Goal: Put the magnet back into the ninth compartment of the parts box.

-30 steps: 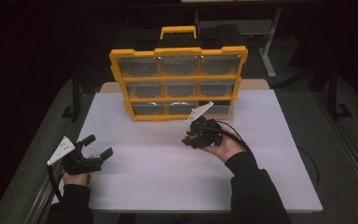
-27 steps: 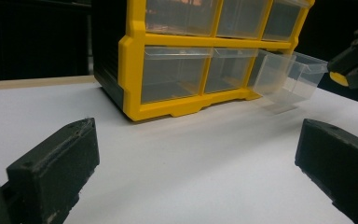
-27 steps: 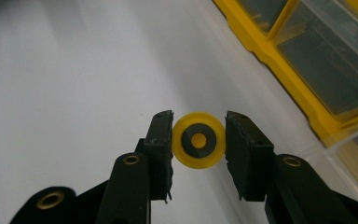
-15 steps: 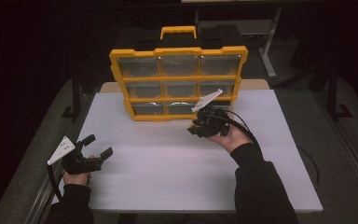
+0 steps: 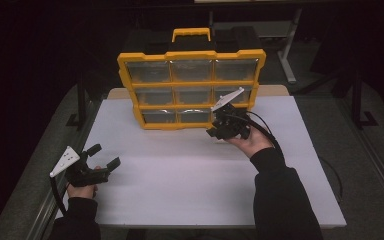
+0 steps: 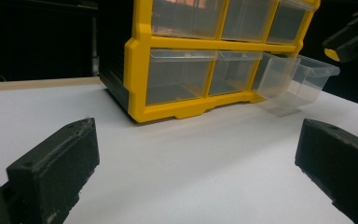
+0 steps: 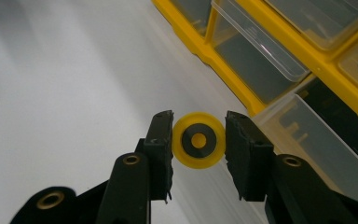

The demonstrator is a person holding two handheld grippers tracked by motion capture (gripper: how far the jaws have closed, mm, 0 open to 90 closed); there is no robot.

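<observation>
A yellow organizer (image 5: 191, 82) with clear drawers stands upright at the back of the white table (image 5: 180, 180). Its bottom right drawer (image 6: 298, 79) is pulled out. My right gripper (image 7: 199, 120) is shut on a small yellow disc with a black centre (image 7: 198, 140), held just beside the pulled-out drawer (image 7: 307, 135). In the high view the right gripper (image 5: 215, 131) hangs in front of the organizer's lower right corner. My left gripper (image 5: 105, 155) rests near the table's front left, its jaws wide open and empty, pointing at the organizer (image 6: 191, 70).
The organizer has a yellow carry handle (image 5: 191, 34) on top. Bare white tabletop (image 6: 191, 158) lies between the left gripper and the organizer. A cable (image 5: 265, 127) trails from the right gripper over the person's wrist. Dark floor surrounds the table.
The right gripper has moved away from the person and to the right, from mid-table up to the organizer's lower right drawer. The left gripper has stayed put.
</observation>
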